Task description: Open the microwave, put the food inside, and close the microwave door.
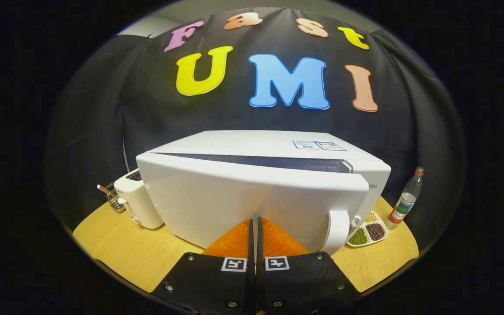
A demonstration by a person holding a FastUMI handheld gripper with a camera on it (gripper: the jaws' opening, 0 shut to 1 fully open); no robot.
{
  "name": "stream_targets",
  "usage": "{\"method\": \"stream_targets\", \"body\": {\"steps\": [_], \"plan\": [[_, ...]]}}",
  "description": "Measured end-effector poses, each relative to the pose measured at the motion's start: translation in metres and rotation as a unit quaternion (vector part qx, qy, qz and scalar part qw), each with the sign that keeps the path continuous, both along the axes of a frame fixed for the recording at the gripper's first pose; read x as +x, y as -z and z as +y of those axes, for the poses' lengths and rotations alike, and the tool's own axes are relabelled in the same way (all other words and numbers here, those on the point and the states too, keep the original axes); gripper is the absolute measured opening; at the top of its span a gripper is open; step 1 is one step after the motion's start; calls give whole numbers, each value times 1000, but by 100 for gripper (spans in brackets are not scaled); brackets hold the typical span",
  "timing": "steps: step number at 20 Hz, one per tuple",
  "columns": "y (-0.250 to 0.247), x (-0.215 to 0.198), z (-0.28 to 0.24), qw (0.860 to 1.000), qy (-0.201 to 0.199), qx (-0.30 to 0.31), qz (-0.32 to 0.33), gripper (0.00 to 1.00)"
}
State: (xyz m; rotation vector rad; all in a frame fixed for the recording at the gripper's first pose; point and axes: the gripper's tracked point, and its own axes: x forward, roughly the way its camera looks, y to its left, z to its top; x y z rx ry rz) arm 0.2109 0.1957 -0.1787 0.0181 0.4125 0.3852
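Note:
A white microwave (274, 146) stands on the round wooden table (120, 245), right in front of me. Its door (234, 197) is ajar: a dark gap runs along its top and widens toward the handle (337, 229) on the right. My gripper (254, 220) is shut with nothing between its fingers, and the tips are at the lower middle of the door front, left of the handle. A white divided dish of beans (368, 234) lies on the table right of the microwave, partly hidden by the handle.
A white toaster (138, 201) stands left of the microwave, with a small wire basket (114, 199) behind it. A clear bottle with a red label (405, 201) stands at the table's right edge, beyond the dish. Bare tabletop lies to the front left.

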Motion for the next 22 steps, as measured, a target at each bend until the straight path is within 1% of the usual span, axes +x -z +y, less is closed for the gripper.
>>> {"method": "stream_targets", "body": {"steps": [7, 9, 13, 15, 17, 19, 22], "plan": [[4, 21, 3, 1000, 19, 11, 7, 1], [10, 20, 3, 999, 24, 20, 15, 1], [11, 30, 3, 999, 31, 14, 4, 1], [11, 26, 4, 999, 39, 28, 17, 1], [0, 20, -1, 999, 47, 25, 11, 1], [-27, 8, -4, 998, 50, 33, -8, 1], [-55, -23, -14, 997, 54, 38, -37, 1]]}}
